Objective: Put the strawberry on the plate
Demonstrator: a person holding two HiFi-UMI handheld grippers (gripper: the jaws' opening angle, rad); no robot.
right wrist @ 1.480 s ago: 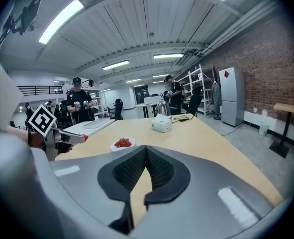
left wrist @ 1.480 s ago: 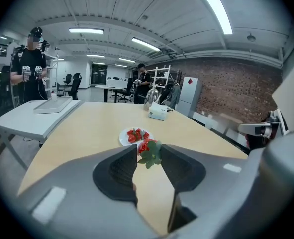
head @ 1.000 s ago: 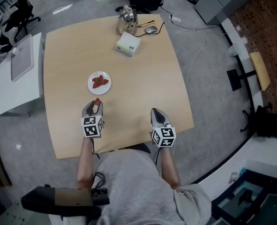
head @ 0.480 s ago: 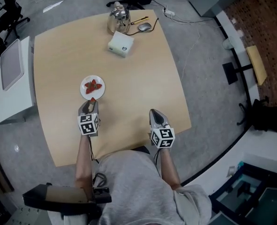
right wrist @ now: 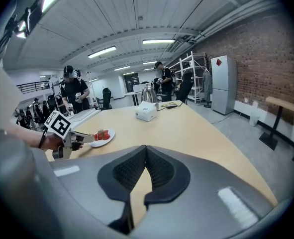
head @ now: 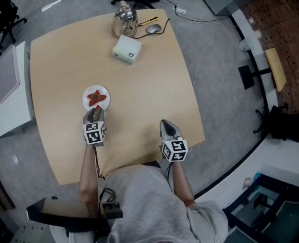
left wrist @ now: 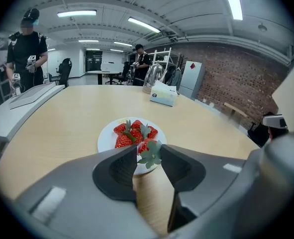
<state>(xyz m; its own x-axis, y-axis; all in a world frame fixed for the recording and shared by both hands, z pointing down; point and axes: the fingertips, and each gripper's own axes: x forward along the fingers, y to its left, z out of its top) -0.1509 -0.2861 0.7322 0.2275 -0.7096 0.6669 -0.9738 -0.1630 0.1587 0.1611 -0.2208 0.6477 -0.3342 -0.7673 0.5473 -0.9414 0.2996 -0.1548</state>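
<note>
At the near edge of the table (head: 139, 95), the right tongs (right wrist: 145, 148) are closed tip to tip, with nothing between them. Left and slightly farther, the left tongs (left wrist: 149, 151) grip a strawberry (left wrist: 143, 146) at the near rim of a white plate (left wrist: 104, 136) holding more strawberries. Far across the table stand a white box (head: 126, 49) and a metal kettle (head: 123, 20).
</note>
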